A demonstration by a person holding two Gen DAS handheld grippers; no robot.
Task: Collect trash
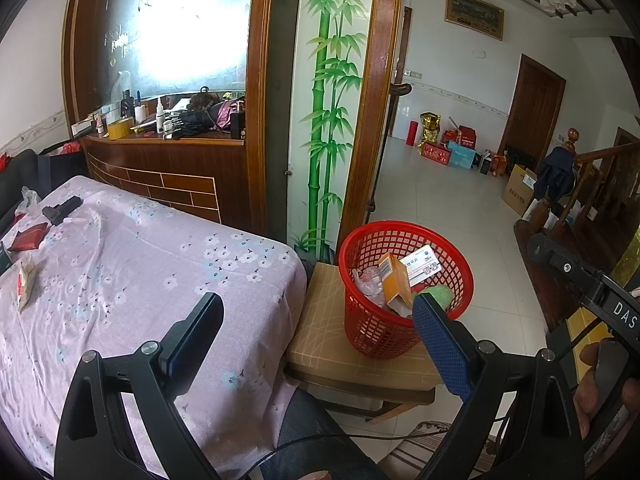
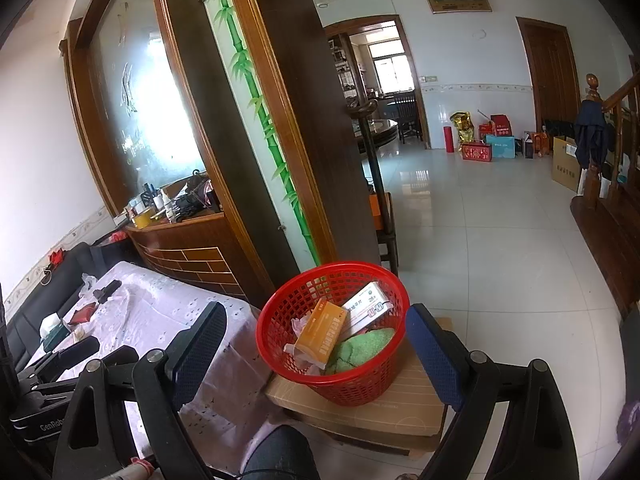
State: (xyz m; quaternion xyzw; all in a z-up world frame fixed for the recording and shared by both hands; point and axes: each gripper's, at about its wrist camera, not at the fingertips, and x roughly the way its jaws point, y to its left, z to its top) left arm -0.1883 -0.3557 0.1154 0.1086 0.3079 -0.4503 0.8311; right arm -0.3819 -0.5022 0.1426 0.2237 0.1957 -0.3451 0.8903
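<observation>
A red mesh basket [image 1: 374,334] stands on a low tan stool [image 1: 320,356] beside the table. It holds an orange box [image 1: 394,280], a white box [image 1: 420,266], a green cloth [image 1: 438,292] and crumpled plastic. My left gripper [image 1: 320,320] is open and empty, hanging between the table's edge and the basket. My right gripper [image 2: 316,340] is also open and empty, its fingers either side of the basket [image 2: 352,388], just in front of it. On the pink floral tablecloth [image 1: 140,264] lie a red packet [image 1: 28,236] and a pale wrapper [image 1: 24,284].
A black object [image 1: 62,208] and a tissue box [image 2: 52,328] also sit on the table. A wooden partition with a bamboo panel [image 1: 324,120] rises behind the table and basket. White tiled floor [image 2: 500,260] opens to the right, with boxes along the far wall. A person's knee [image 1: 304,432] is below.
</observation>
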